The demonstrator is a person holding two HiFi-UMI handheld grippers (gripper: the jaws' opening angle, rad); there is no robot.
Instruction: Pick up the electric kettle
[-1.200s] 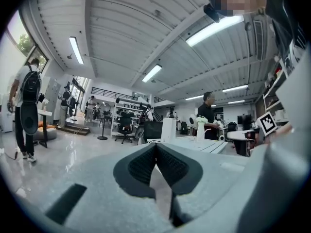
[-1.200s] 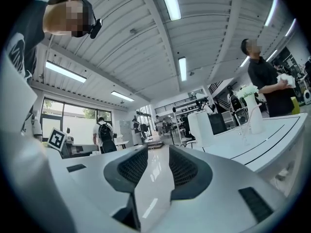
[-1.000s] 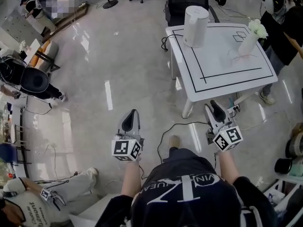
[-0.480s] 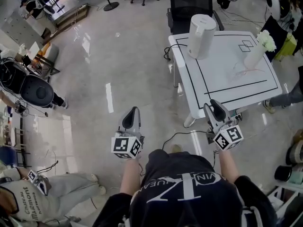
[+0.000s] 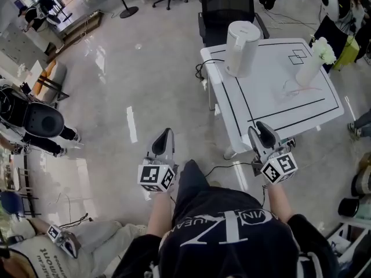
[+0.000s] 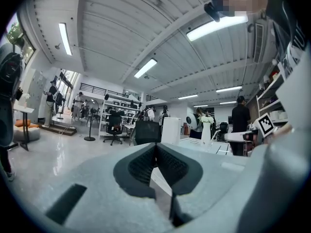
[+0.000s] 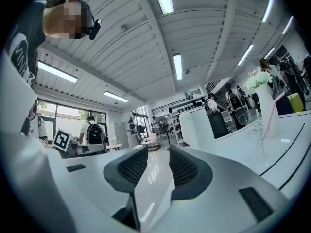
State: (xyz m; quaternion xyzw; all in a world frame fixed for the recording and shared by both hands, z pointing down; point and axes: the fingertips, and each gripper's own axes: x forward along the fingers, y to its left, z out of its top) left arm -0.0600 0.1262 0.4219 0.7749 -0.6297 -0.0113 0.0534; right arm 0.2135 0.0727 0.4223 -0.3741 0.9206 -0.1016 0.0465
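Note:
The electric kettle [image 5: 241,47] is a tall white cylinder standing on the far left corner of the white table [image 5: 272,106]. It also appears ahead in the left gripper view as the kettle [image 6: 171,130], and in the right gripper view as the kettle [image 7: 197,126]. My left gripper [image 5: 163,136] hovers over the floor, left of the table, its jaws [image 6: 156,147] shut with nothing in them. My right gripper [image 5: 261,132] sits at the table's near edge, open and empty [image 7: 158,154]. Both are well short of the kettle.
A white vase with flowers [image 5: 312,61] stands on the table's right side. A black office chair [image 5: 227,6] is behind the table. A cable [image 5: 217,168] runs on the floor by the table leg. People stand at the right edge [image 5: 348,16] and crouch at the lower left [image 5: 52,253].
The person has stepped forward, and the table and kettle now sit closer to both grippers. The right gripper has reached the table's near edge. The jaws are unchanged.

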